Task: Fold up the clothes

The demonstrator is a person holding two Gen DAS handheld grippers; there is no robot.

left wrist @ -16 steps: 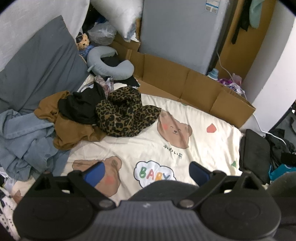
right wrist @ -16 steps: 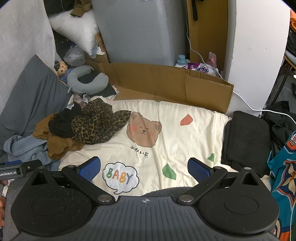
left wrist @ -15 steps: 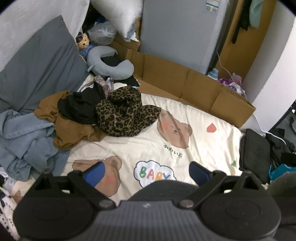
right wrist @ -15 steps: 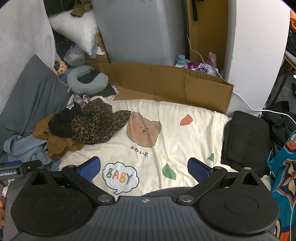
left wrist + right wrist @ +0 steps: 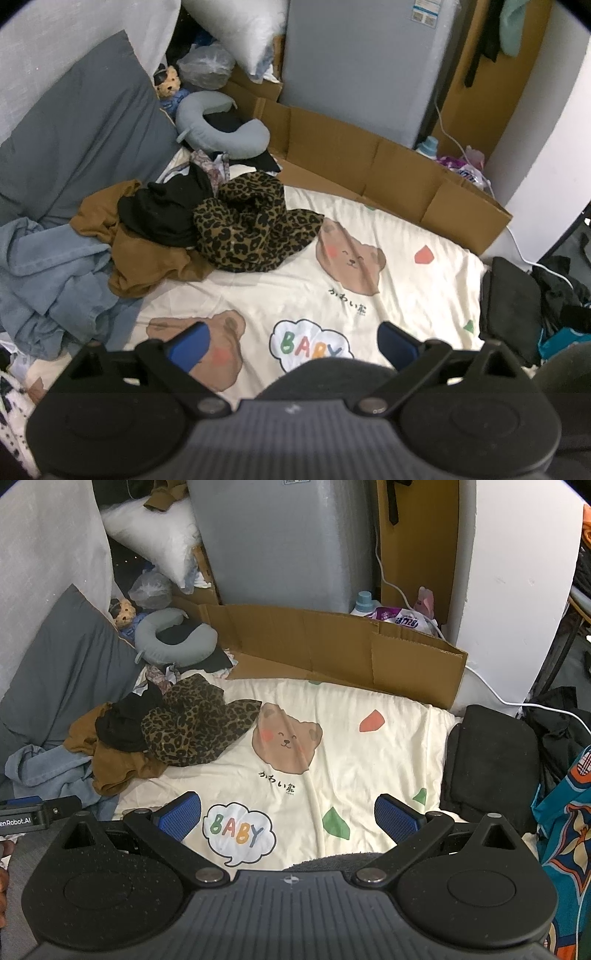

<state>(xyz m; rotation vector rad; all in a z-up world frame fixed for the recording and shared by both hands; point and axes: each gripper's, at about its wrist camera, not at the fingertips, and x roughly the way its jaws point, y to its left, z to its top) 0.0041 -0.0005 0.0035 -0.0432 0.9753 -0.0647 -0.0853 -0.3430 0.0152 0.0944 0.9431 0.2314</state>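
A heap of unfolded clothes lies at the left of the cream bear-print sheet (image 5: 406,295): a leopard-print garment (image 5: 247,225) (image 5: 192,723), a black one (image 5: 162,214) (image 5: 122,723), a brown one (image 5: 144,254) (image 5: 114,768) and a blue denim one (image 5: 48,273) (image 5: 48,771). A folded black garment (image 5: 511,306) (image 5: 487,760) rests at the sheet's right edge. My left gripper (image 5: 291,345) hovers open over the sheet's near part, nothing between its blue pads. My right gripper (image 5: 288,818) is open too, above the "BABY" print (image 5: 240,830), well short of the heap.
A grey pillow (image 5: 77,136) leans at the left, a neck pillow (image 5: 218,129) and a soft toy (image 5: 168,83) behind the heap. Flattened cardboard (image 5: 332,650) borders the sheet's far side before a grey panel (image 5: 280,542). Dark clothes and a patterned teal cloth (image 5: 569,819) lie at right.
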